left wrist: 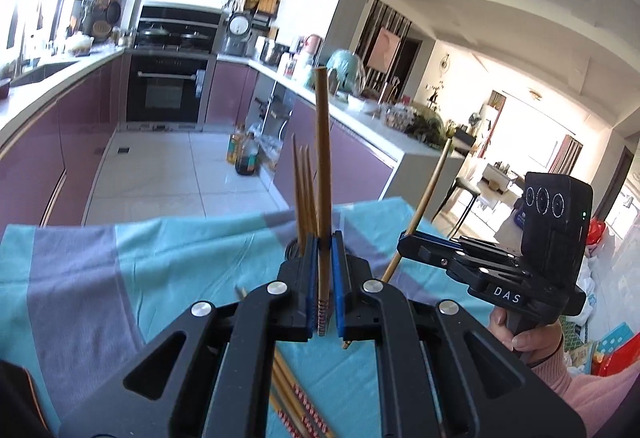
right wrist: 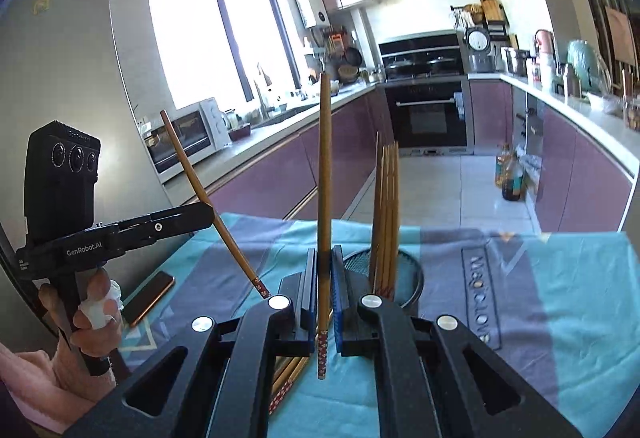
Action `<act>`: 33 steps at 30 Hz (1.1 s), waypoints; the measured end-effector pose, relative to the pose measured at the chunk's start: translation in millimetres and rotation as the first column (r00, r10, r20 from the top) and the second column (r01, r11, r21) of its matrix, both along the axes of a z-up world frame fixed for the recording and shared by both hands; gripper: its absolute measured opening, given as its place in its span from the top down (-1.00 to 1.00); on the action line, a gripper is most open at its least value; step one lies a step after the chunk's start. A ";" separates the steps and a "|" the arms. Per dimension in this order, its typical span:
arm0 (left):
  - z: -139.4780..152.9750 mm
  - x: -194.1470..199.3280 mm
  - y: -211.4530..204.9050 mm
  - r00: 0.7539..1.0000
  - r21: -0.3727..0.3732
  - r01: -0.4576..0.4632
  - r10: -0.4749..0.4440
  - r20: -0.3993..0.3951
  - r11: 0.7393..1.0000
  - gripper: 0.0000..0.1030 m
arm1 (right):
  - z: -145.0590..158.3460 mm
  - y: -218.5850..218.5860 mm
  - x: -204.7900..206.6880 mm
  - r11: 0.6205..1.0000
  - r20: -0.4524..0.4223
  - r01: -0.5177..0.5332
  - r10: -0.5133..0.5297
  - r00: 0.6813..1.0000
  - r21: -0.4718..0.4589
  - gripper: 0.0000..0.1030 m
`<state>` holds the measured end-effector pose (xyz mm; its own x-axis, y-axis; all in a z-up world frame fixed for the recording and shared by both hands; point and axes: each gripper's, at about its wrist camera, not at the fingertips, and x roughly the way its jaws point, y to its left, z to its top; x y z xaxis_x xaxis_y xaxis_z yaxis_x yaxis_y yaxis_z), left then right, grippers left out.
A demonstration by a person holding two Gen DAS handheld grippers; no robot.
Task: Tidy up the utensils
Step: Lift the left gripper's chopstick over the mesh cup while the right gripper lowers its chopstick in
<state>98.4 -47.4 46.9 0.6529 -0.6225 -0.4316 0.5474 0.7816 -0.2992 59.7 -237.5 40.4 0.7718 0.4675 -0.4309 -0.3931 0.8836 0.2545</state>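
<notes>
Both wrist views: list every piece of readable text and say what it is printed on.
"DAS": on the right gripper body.
"GenRobot.AI": on the left gripper arm.
Raised lettering on the tablecloth: upside down, not legible.
Stickers on the fridge: too small to read.

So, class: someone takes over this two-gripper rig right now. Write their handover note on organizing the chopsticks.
Left gripper: shut on one chopstick, held upright above the table.
Right gripper: shut on another chopstick, also upright.
Holder: black mesh cup on the teal cloth, several chopsticks already standing in it.
Left to do: drop both held chopsticks into the holder, then the loose chopsticks lying on the cloth.
</notes>
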 end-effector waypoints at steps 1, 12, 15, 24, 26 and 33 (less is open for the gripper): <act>5.7 1.1 -2.0 1.000 -0.006 0.001 -0.001 0.014 1.000 0.85 | 5.3 -1.5 0.9 1.000 0.015 0.003 -0.003 1.000 -0.002 0.89; 37.5 14.8 -26.9 0.995 0.042 -0.018 0.014 0.096 0.999 0.85 | 30.6 -14.5 21.4 0.996 0.106 0.081 -0.077 0.991 -0.030 0.89; 28.9 22.5 -36.9 0.997 0.089 -0.022 0.015 0.076 0.996 0.85 | 21.9 -14.4 32.8 0.995 0.073 0.088 -0.084 0.994 -0.040 0.89; -5.6 34.5 -59.6 1.000 0.225 0.021 -0.017 -0.018 0.974 0.85 | -11.1 -2.5 58.7 0.992 -0.060 0.060 -0.067 0.996 -0.113 0.89; -11.6 39.4 -57.6 0.999 0.238 0.036 -0.028 -0.037 0.971 0.85 | -14.0 -0.8 61.9 0.990 -0.081 0.056 -0.067 0.994 -0.128 0.89; -25.8 60.4 -64.9 0.993 0.271 0.082 -0.055 -0.108 0.959 0.85 | -31.0 4.0 76.0 0.986 -0.156 0.046 -0.071 0.985 -0.158 0.89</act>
